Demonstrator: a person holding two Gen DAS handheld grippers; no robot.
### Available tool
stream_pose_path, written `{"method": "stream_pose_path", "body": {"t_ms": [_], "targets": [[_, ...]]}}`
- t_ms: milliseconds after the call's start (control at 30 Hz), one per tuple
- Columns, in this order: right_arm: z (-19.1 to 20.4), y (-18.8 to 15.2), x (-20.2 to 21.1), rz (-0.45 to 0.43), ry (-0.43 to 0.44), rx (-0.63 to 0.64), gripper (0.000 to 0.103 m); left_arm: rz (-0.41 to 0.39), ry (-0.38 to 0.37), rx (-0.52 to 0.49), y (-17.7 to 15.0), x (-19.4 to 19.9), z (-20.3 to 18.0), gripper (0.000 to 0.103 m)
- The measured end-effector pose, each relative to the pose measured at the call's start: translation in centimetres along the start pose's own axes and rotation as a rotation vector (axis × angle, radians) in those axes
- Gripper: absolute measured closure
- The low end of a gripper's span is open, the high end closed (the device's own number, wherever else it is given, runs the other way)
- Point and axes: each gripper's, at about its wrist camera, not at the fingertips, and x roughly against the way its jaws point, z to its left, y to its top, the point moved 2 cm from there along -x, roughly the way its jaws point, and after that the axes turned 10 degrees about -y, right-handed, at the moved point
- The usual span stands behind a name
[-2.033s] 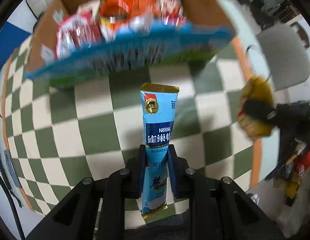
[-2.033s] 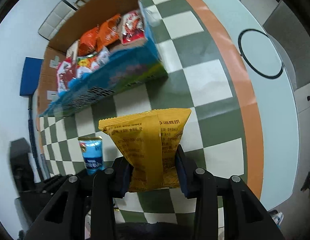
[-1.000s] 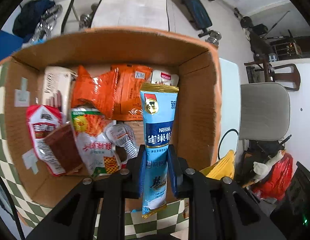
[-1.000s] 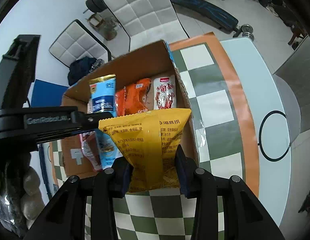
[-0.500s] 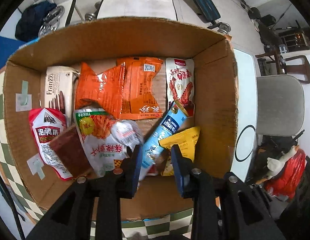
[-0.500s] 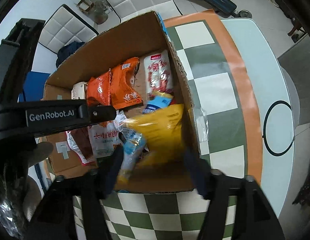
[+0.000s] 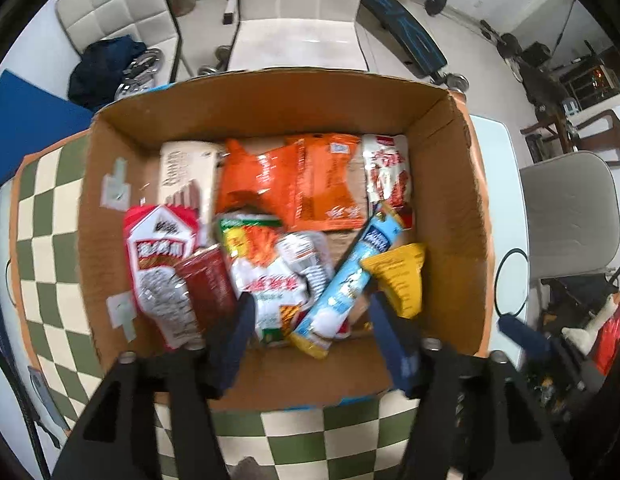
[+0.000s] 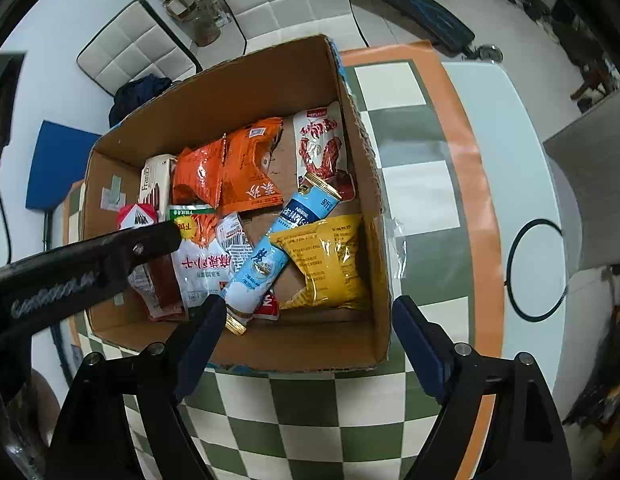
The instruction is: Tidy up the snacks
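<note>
Left hand-held gripper (image 7: 310,320) and right hand-held gripper (image 8: 305,320) above brown cardboard box (image 8: 245,96), jaws opening, empty; light-blue stick packet (image 8: 277,244) and yellow snack bag (image 8: 330,260) lie inside below.

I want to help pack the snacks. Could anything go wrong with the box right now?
Maybe. The blue stick lies slanted over other packs, propped on the yellow bag, so it might slide. The box is crowded, so new snacks could pile up. Both grippers, left and right, are opening just above it and could bump the rim.
</note>
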Motion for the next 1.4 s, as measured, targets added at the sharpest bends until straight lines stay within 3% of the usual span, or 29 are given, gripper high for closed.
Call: {"method": "stream_pose_path", "body": {"t_ms": [67,167,567,933,1333,1400], "targets": [[0.2,-0.1,0.2,-0.011,-0.014,0.008,0.014,-0.015,0.018,0.007,-0.8,0.3,0.3,0.023],[0.7,-0.4,0.7,-0.036,-0.037,0.031,0.010,-0.044,0.040,0.015,-2.1,1.0,1.2,0.017],[2.1,-1.8,0.6,-0.042,-0.056,0.066,0.008,-0.097,0.053,0.072,-4.4,2.4,4.2,0.017],[2.4,-2.5,2.1,-0.077,-0.070,0.073,0.007,-0.174,0.074,0.065,-5.8,4.7,3.7,0.017],[1.7,-7.9,11.1,-0.248,-0.043,0.068,0.007,-0.382,0.094,-0.006,-11.4,13.4,-0.1,0.016],[1.4,-9.2,12.8,-0.283,-0.040,0.064,0.007,-0.414,0.106,-0.021,-12.6,14.7,-0.9,0.006]]}}
